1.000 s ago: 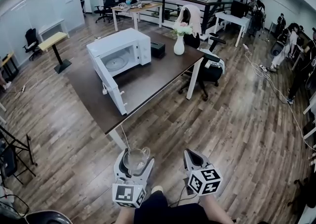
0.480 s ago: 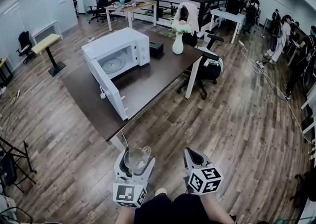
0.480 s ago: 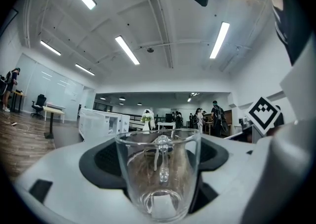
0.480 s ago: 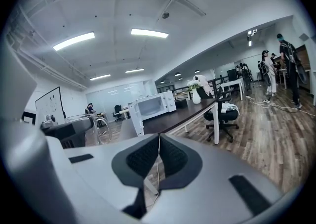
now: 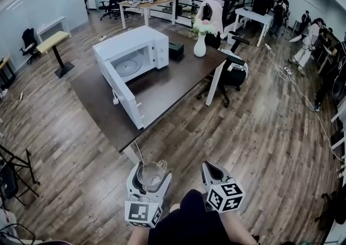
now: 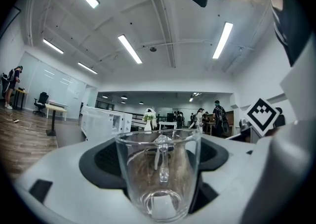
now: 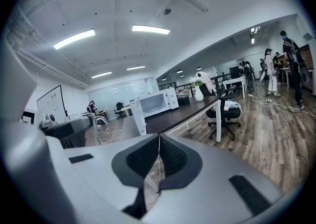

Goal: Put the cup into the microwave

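Note:
My left gripper (image 5: 149,176) is shut on a clear glass cup (image 5: 151,173) with a handle, held above the wood floor in front of the table. In the left gripper view the cup (image 6: 159,172) stands upright between the jaws. A white microwave (image 5: 131,55) sits on the dark table (image 5: 162,90) ahead, its door (image 5: 125,95) swung wide open toward me and the turntable showing inside. My right gripper (image 5: 213,171) hangs beside the left one, shut and holding nothing. In the right gripper view the jaws (image 7: 159,161) meet, with the microwave (image 7: 157,102) far ahead.
A white vase of flowers (image 5: 200,44) and a small black box (image 5: 175,51) stand on the table's far end. A black office chair (image 5: 231,76) sits to the table's right. More desks and several people are farther back.
The view has shifted slightly and the table and microwave look a little nearer. Both grippers keep their places and the cup stays held.

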